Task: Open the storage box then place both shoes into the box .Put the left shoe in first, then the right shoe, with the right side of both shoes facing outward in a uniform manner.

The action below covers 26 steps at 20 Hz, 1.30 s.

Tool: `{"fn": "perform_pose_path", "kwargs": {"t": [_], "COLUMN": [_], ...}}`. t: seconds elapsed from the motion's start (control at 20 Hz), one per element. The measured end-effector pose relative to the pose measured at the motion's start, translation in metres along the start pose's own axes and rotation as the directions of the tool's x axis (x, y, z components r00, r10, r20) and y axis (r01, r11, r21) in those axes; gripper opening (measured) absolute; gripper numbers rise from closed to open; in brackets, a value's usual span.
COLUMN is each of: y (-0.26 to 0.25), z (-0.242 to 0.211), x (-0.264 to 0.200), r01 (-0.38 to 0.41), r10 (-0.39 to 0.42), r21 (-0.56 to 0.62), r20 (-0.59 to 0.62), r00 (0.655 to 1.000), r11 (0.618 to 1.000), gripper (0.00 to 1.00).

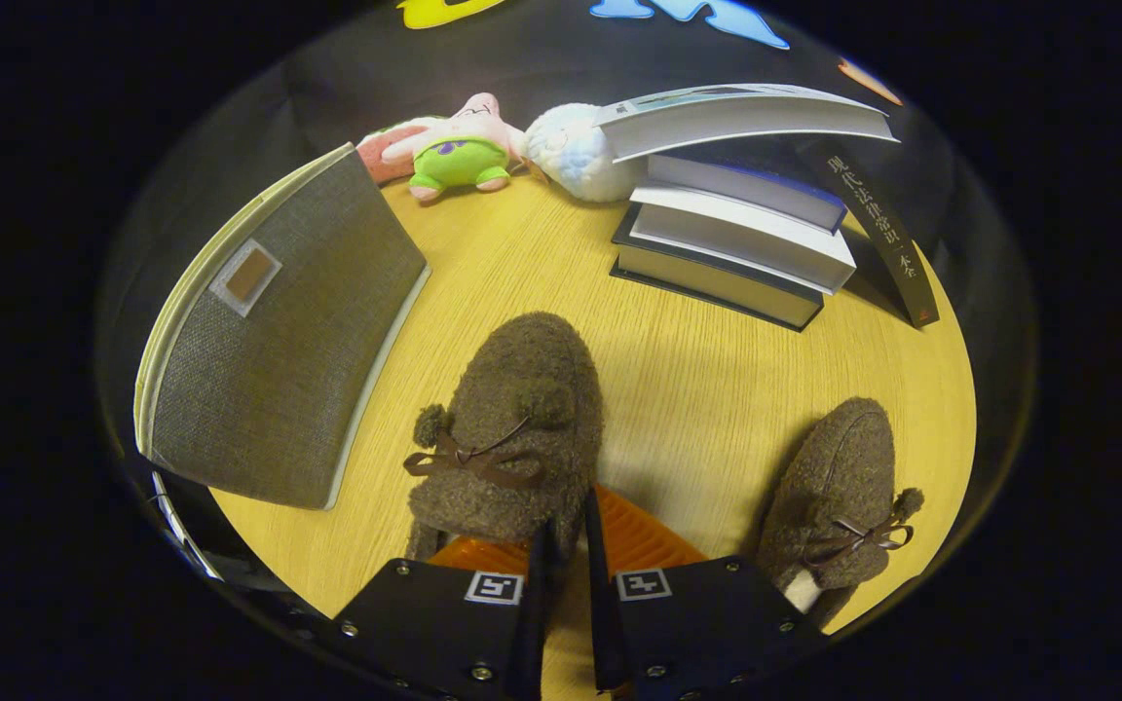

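Observation:
A brown fuzzy shoe (512,438) with a small bow and pompoms lies just ahead of my fingers, toe pointing away. My gripper (566,560) is shut on its heel-side rim, the fingers nearly together with the shoe's edge pinched between them. Whether the shoe rests on the table or hangs off it I cannot tell. The second brown shoe (839,497) lies on the wooden table (717,389) to the right of the fingers, toe pointing away. Left of the held shoe, the storage box's grey fabric lid (279,331) stands open; a bit of the box rim (176,506) shows below it.
A stack of books (736,234) sits beyond the shoes on the right, with a dark book (882,234) leaning beside it. A pink-and-green plush toy (454,146) and a white plush (576,151) lie at the table's far edge by the booth wall.

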<state>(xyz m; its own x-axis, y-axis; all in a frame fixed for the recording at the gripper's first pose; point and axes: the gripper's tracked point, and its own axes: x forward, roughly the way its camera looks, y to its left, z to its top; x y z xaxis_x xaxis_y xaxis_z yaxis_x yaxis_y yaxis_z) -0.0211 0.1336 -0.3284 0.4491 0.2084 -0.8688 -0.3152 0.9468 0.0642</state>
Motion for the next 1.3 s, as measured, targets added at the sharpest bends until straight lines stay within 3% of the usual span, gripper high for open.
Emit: {"fn": "perform_pose_path", "kwargs": {"t": [0.05,0.2,0.7,1.3], "y": [0.001,0.002,0.003,0.03], "z": [0.004,0.001,0.02,0.1], "x": [-0.001,-0.001,-0.039,-0.128], "r01": [0.001,0.013,0.014,-0.004], "r10": [-0.001,-0.014,-0.018,-0.032], "r21": [0.004,0.033,0.115,0.174], "r20": [0.007,0.009,0.033,0.206], "r00": [1.0,1.0,0.999,0.978], "r11": [1.0,0.999,0.993,0.985], "gripper": [0.21,0.01,0.01,0.01]}}
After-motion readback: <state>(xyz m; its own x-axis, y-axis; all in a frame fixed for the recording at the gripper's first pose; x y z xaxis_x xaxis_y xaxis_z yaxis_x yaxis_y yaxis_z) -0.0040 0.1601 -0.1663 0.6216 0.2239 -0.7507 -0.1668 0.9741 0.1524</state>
